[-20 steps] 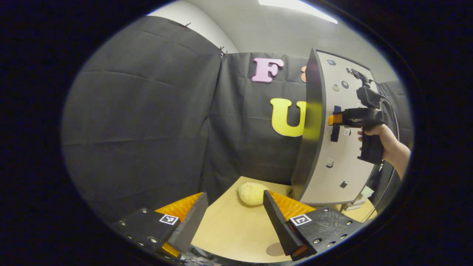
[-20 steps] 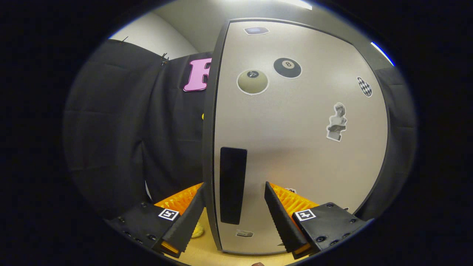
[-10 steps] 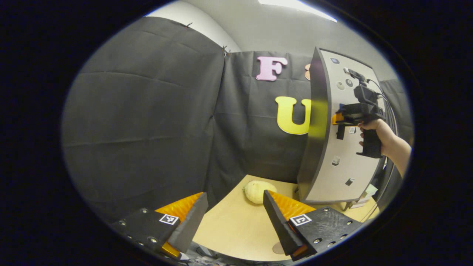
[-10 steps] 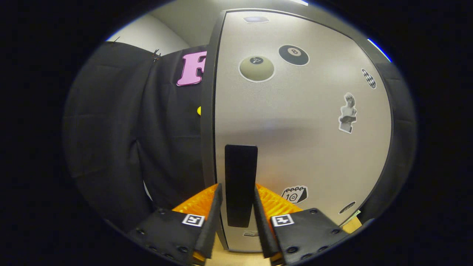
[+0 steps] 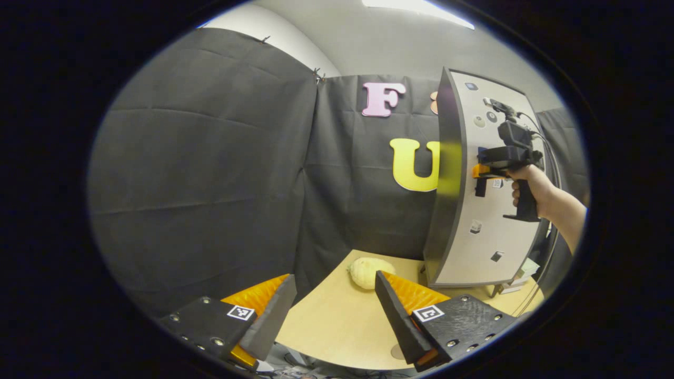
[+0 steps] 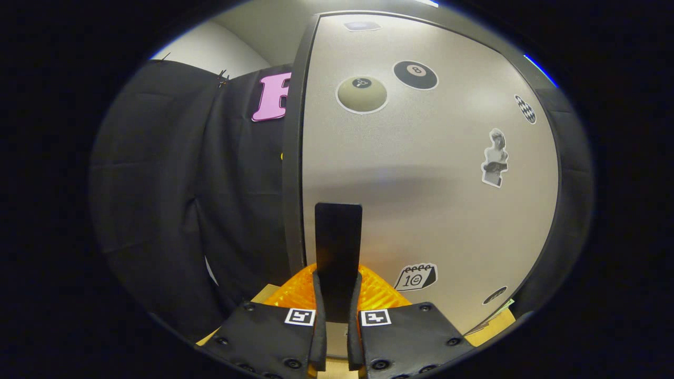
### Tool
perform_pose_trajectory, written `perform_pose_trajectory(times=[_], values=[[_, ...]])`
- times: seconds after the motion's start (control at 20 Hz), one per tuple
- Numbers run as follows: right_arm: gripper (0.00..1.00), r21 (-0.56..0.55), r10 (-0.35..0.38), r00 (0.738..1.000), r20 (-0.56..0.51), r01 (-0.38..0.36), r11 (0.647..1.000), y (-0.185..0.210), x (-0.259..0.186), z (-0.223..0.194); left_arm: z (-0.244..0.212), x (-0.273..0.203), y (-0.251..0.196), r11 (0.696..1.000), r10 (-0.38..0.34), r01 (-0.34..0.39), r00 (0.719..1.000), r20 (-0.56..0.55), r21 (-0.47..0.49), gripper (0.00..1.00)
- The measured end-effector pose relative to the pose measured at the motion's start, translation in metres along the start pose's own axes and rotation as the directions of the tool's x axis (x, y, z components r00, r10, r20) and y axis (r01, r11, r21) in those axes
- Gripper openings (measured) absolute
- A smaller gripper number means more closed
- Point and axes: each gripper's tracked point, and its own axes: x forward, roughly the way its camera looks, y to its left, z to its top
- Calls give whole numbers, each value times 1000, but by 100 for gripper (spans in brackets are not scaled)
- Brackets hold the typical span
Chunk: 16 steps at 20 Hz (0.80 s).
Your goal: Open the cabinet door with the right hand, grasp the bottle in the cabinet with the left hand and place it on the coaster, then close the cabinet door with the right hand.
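Right tool (image 6: 337, 316): low centre of the right gripper view, both fingers pressed on the black handle (image 6: 338, 252); the jaws are nearly together with the handle between them.
Handle: a dark upright strip, long axis vertical, rising from between the fingers near the door's left edge.
Door (image 6: 432, 173): pale grey with stickers, right of frame in both views, standing closed or very nearly so; the hinge side cannot be told.
Key relation: the handle lies straight ahead of the right tool and inside its grip, so the coming pull likely runs back toward the person.
Left tool (image 5: 334, 316): bottom of the left gripper view, fingers spread wide, holding nothing, above the worktop (image 5: 337, 326).
Seen from the left: the right tool (image 5: 480, 171), held by a hand (image 5: 532, 184), meets the door at mid-height, right of frame.
Bottle: behind the door by the task's account, hidden for now.
Coaster (image 5: 397, 351): probably the small round disc at the worktop's near edge, partly behind the left tool.
Also on the worktop: a pale yellow lumpy object (image 5: 370, 271) near the cabinet's foot.
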Motion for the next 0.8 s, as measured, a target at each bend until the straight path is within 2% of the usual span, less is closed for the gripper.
perform_pose_trajectory(times=[0.05,0.15,0.2,0.25,0.35,0.4,0.45,0.55,0.65,0.75,0.8], values=[[10,0,14,1000,1,-14,1000,1,-3,0,-1,-1,-1,1000,-1,1,1000,-1,2,93],[12,-13,40,999,-3,-40,999,1,-5,-2,-2,-2,-1,1000,2,-2,1000,2,2,93],[7,-14,48,999,1,-48,999,1,-9,-2,-2,-2,-1,1000,4,-4,1000,1,1,89],[7,-21,61,998,0,-61,998,2,-14,-3,-4,-1,-3,1000,5,-5,1000,-1,-2,93],[3,-21,97,995,10,-97,995,5,-27,-3,-5,-3,-9,1000,-1,1,1000,-6,-5,93],[3,-28,117,993,13,-117,993,5,-31,-4,-5,-4,-12,1000,-4,4,1000,-6,-2,89],[3,-36,137,990,16,-136,990,5,-38,-3,-6,-6,-15,1000,-9,9,1000,-6,2,93],[7,-41,174,985,16,-173,984,9,-59,-3,-8,-13,-24,1000,-22,22,1000,-7,13,93],[7,-36,205,979,14,-204,978,9,-74,-5,-9,-19,-33,999,-36,36,999,-2,23,89],[3,-39,224,974,16,-223,974,3,-83,-6,-7,-23,-43,998,-51,51,999,2,31,93],[7,-40,231,973,18,-231,972,2,-89,-5,-6,-26,-48,998,-58,58,998,3,35,89]])
